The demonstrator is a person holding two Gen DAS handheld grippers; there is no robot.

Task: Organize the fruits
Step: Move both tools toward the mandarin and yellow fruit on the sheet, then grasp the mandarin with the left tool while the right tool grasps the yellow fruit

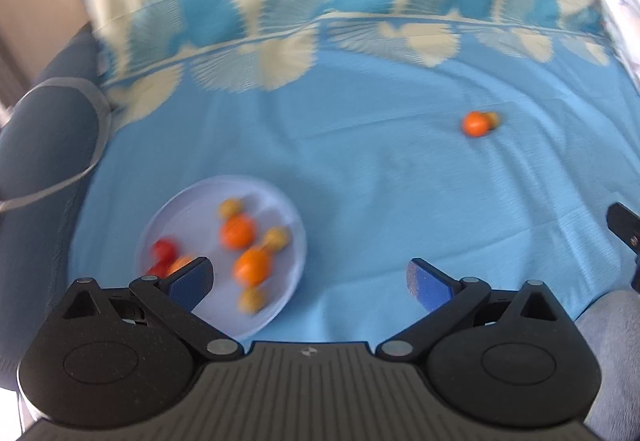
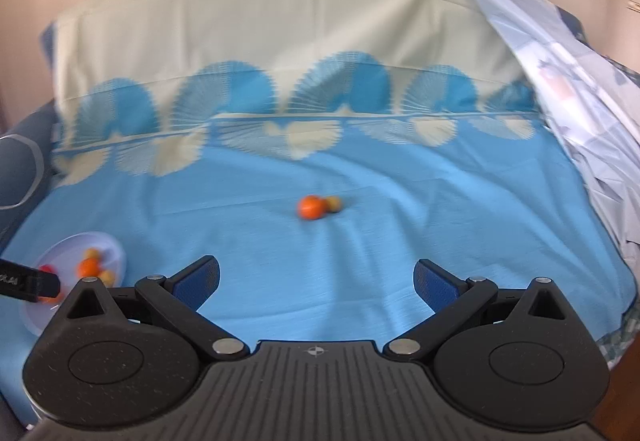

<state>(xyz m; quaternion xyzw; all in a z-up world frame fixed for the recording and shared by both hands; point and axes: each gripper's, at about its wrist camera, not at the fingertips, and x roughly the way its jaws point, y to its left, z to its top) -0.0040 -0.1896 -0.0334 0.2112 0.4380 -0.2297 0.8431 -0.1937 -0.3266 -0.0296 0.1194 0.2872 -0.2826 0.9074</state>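
A pale plate (image 1: 280,197) lies on the blue sheet at lower left and holds oranges (image 1: 237,232), small yellow fruits (image 1: 277,239) and a red fruit (image 1: 164,250). My left gripper (image 1: 310,281) is open just above the plate's near edge, with nothing between its fingers. Farther out on the sheet lies a loose orange (image 1: 475,123) with a small yellow fruit (image 1: 493,119) touching it. In the right wrist view this orange (image 2: 311,207) and yellow fruit (image 2: 334,204) sit ahead of my open right gripper (image 2: 316,283), well apart from it. The plate (image 2: 116,247) appears at far left.
A blue sheet (image 2: 400,233) with a cream fan-patterned border covers the bed. A pale crumpled cloth (image 2: 560,89) hangs at the right. A dark blue cushion (image 1: 44,137) lies at the left. Part of the other gripper (image 1: 624,225) shows at the right edge.
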